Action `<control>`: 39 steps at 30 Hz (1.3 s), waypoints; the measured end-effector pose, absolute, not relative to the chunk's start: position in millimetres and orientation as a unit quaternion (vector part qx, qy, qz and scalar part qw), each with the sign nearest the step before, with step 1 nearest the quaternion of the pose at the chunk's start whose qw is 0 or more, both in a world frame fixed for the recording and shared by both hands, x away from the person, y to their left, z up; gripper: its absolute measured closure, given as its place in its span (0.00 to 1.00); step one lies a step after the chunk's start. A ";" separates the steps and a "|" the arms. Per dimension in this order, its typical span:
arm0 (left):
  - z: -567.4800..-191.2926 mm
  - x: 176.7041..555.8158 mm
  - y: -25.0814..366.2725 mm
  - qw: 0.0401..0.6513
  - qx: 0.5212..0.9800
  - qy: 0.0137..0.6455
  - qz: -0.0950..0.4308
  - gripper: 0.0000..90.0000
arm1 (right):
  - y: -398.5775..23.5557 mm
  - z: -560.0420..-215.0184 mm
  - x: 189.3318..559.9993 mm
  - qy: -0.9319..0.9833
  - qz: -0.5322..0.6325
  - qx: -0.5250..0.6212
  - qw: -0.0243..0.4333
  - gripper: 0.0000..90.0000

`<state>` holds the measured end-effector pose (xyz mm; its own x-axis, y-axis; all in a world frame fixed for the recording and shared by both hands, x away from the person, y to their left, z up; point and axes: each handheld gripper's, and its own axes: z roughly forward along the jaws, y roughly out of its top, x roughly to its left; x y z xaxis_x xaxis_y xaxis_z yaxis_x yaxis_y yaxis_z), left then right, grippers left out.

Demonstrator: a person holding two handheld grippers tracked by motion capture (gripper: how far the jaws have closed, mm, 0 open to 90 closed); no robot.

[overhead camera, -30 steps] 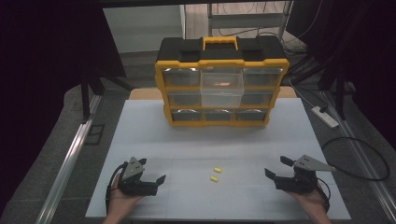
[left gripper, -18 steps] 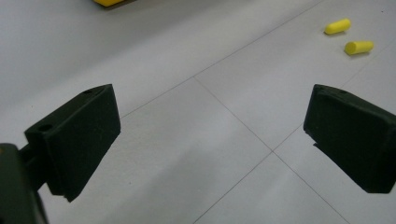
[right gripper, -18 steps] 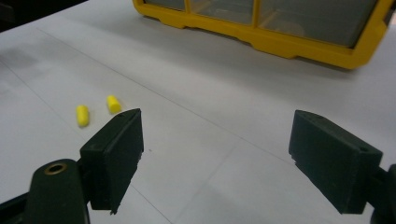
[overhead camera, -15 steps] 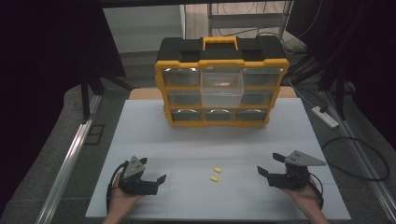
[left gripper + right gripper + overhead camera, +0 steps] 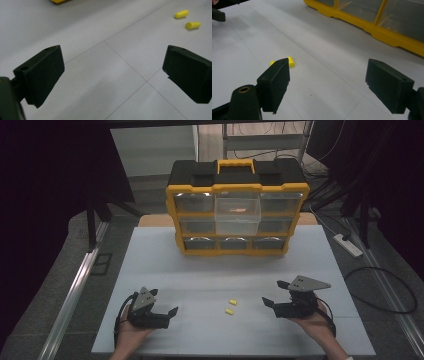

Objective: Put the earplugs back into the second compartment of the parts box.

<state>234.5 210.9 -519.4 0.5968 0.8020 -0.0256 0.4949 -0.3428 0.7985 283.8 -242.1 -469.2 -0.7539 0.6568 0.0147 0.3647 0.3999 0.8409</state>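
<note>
Two yellow earplugs (image 5: 230, 306) lie between both wide-open grippers — left gripper (image 5: 170, 313), right gripper (image 5: 272, 300).

Two earplugs (image 5: 230, 307) on the table (image 5: 200, 270), before the organizer (image 5: 237, 215).

- L gripper (image 5: 169, 312) low on white table (image 5: 160, 260), jaws apart, pointing right.
- R gripper (image 5: 271, 293) opposite, jaws apart, pointing left.
- 2 yellow earplugs (image 5: 230, 307) betw. them, nearer R gripper, untouched.
- Yellow/black organizer box (image 5: 237, 215) upright at far edge; middle top drawer (image 5: 237, 205) sticks out.
</note>
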 end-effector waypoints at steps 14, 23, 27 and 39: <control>-519.7 234.2 210.5 0.406 0.798 0.404 0.188 0.04 | -206.6 -467.2 294.2 0.847 0.430 0.280 0.141 0.23; -519.9 234.1 210.0 0.405 0.798 0.404 0.189 0.04 | -175.6 -466.1 305.5 0.865 0.412 0.257 0.125 0.23; -520.4 234.3 209.6 0.403 0.800 0.403 0.188 0.05 | -165.8 -465.7 310.1 0.873 0.400 0.252 0.119 0.24; -521.1 234.6 209.8 0.403 0.801 0.403 0.186 0.05 | -143.3 -475.8 323.6 0.896 0.357 0.244 0.102 0.25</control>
